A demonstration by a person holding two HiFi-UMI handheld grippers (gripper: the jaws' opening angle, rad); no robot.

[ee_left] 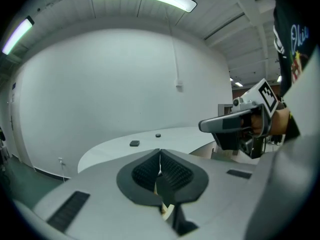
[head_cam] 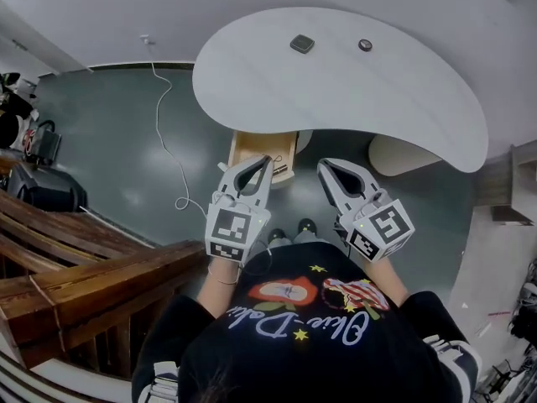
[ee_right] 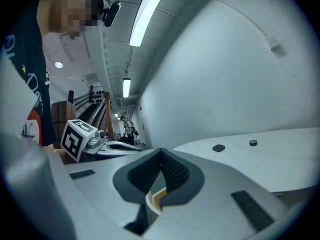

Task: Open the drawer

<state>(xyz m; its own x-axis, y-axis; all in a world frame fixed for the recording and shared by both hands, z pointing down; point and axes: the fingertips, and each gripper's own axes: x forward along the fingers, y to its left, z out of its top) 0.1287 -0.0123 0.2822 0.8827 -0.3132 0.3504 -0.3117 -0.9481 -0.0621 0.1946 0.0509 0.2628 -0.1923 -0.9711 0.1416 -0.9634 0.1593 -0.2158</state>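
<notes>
A light wooden drawer (head_cam: 263, 152) juts out from under the white curved table (head_cam: 403, 99), its inside showing. Both grippers hang in the air above and before it, touching nothing. My left gripper (head_cam: 265, 161) is shut with nothing in it; in the left gripper view its ribbed pads (ee_left: 172, 173) meet at the tips (ee_left: 160, 156). My right gripper (head_cam: 324, 165) is shut and empty too, its jaws closed (ee_right: 161, 154) in the right gripper view. A sliver of the drawer's wood (ee_right: 158, 197) shows below the right pads.
Two small dark things lie on the table: a square puck (head_cam: 302, 44) and a round knob (head_cam: 365, 45). A white cable (head_cam: 164, 133) trails over the grey floor. Wooden stair rails (head_cam: 75, 263) stand at the left, a beige rounded piece (head_cam: 404, 154) under the table's right.
</notes>
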